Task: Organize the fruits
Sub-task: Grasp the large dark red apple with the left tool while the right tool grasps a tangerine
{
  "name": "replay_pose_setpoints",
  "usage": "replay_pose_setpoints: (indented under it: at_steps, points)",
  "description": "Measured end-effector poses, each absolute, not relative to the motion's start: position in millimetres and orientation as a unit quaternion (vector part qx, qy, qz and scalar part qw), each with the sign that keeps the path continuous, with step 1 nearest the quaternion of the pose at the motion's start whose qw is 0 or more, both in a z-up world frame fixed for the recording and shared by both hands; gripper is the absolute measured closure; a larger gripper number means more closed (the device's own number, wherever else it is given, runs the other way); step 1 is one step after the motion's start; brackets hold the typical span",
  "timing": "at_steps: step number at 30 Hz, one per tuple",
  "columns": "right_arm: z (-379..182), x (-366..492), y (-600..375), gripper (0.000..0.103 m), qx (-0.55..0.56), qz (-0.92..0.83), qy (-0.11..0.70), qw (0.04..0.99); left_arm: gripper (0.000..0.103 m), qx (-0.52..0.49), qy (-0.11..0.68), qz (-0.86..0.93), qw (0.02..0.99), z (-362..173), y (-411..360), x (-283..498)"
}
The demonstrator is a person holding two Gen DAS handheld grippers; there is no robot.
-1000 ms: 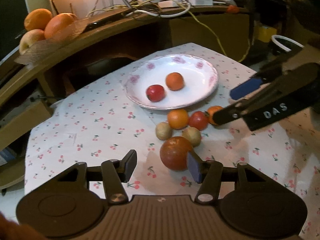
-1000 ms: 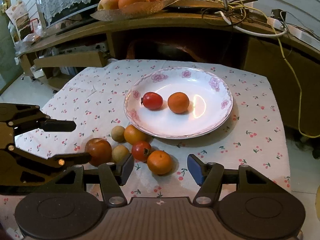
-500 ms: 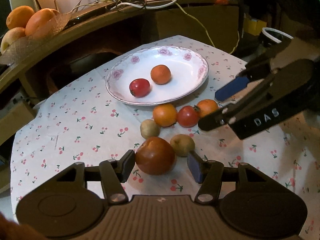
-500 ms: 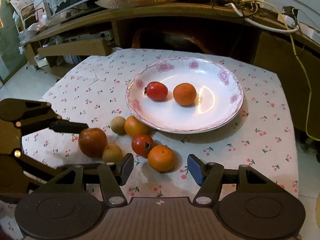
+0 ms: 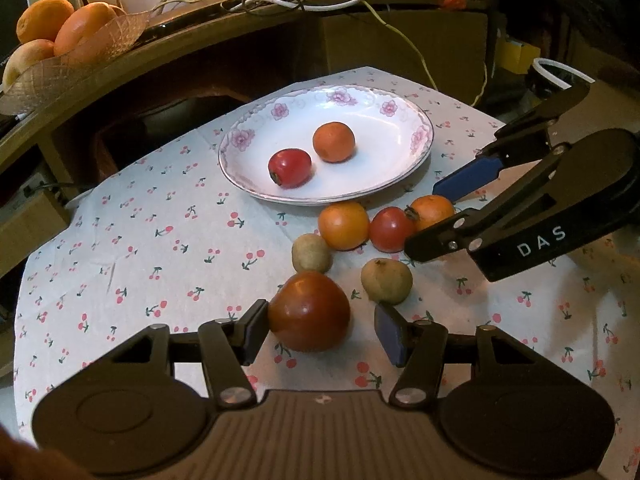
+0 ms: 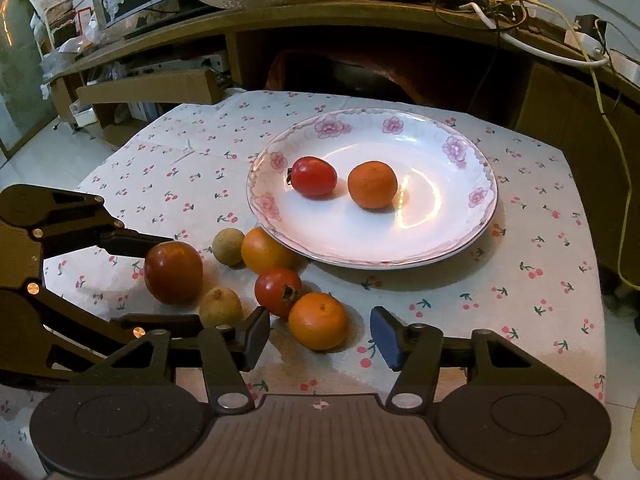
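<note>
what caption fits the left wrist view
Left gripper straddles a big red fruit; right gripper closing around an orange beside the plate.

The plate (image 6: 472,220) looks like glazed china, glossy, with a bright glare on it. The cloth (image 6: 532,300) under the fingers is matt and a bit creased. The apple (image 5: 308,312) between the left fingers is smooth and slightly shiny; the orange (image 6: 318,320) between the right fingers has dull, pebbly skin. Both grippers look like matt black plastic with shiny metal screws and blue rubbery-looking pads (image 5: 390,334).
</note>
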State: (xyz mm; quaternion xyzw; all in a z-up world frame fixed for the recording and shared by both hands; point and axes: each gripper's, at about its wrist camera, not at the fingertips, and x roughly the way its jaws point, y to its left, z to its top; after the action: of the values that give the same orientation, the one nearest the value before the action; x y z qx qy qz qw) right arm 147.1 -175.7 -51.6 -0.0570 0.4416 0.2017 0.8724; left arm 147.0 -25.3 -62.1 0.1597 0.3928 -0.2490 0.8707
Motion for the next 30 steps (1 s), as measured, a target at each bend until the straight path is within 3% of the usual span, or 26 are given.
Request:
replay_pose_setpoints:
  at_steps: [3,5,7,30]
  points:
    - [-50.8,146.0,-174.7,0.056,-0.066,0.203,0.439,0.873,0.043,0.161,0.392,-0.245,0.872,-61.7,-26.0,145.9]
    - [-50.1,146.0,-171.9,0.065,-0.071,0.203,0.439,0.872,0.055,0.166,0.389,-0.237,0.875,-60.4,-26.9,145.8]
    - [-49.3,146.5,-169.3,0.071,-0.078,0.197,0.44,0.873,0.056,0.164,0.392,-0.233,0.875,-59.1,-26.0,147.7]
    - [-25.7,147.9,-168.7,0.073,-0.05,0.194,0.429,0.881,0.057,0.149,0.383,-0.228,0.883,-39.5,-30.7,155.6]
